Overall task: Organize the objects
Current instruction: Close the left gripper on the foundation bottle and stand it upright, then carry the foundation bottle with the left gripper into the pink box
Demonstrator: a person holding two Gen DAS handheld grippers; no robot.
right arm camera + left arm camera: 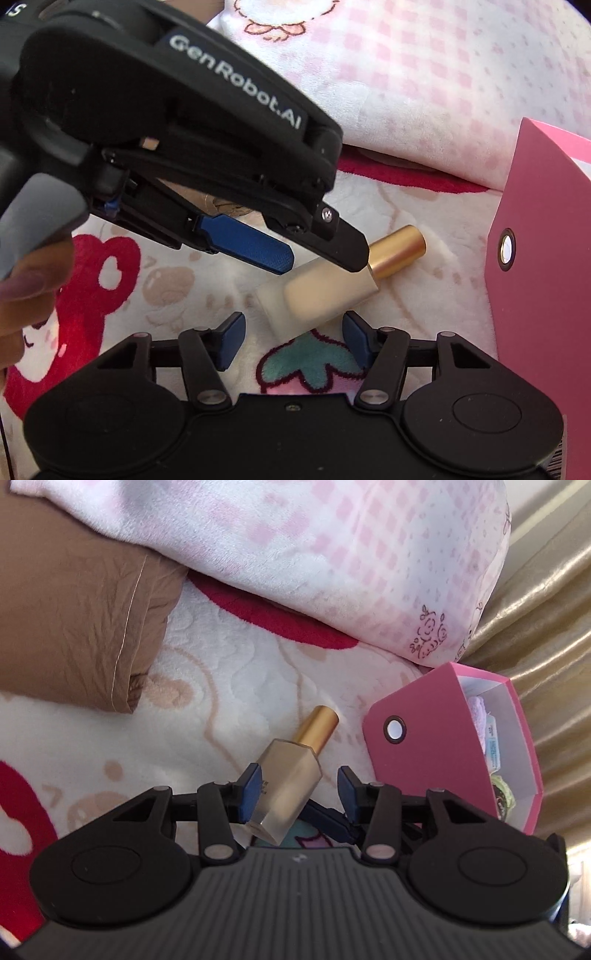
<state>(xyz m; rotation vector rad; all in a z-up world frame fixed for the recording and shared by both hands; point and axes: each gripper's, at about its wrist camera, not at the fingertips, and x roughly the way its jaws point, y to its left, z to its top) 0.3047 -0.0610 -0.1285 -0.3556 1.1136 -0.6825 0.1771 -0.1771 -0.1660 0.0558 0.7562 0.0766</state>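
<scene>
Far left in the left wrist view there's a brown pillow tucked under a pink checked blanket, all sitting on a fuzzy white and red cartoon blanket. Dead centre, the left gripper has its blue pads spread apart around a frosted foundation bottle with a gold cap, which is lying tilted on the fleece; one pad looks like it's touching the glass, the other is clear of it. Over on the right is the pink storage box, open, with a few small items already inside. In the right wrist view the right gripper is also open, low in the frame just short of the bottle base. If it were me, I'd square the left pads on the flat glass sides, not the cap, squeeze firmly, then lift straight before swinging right to the box.
</scene>
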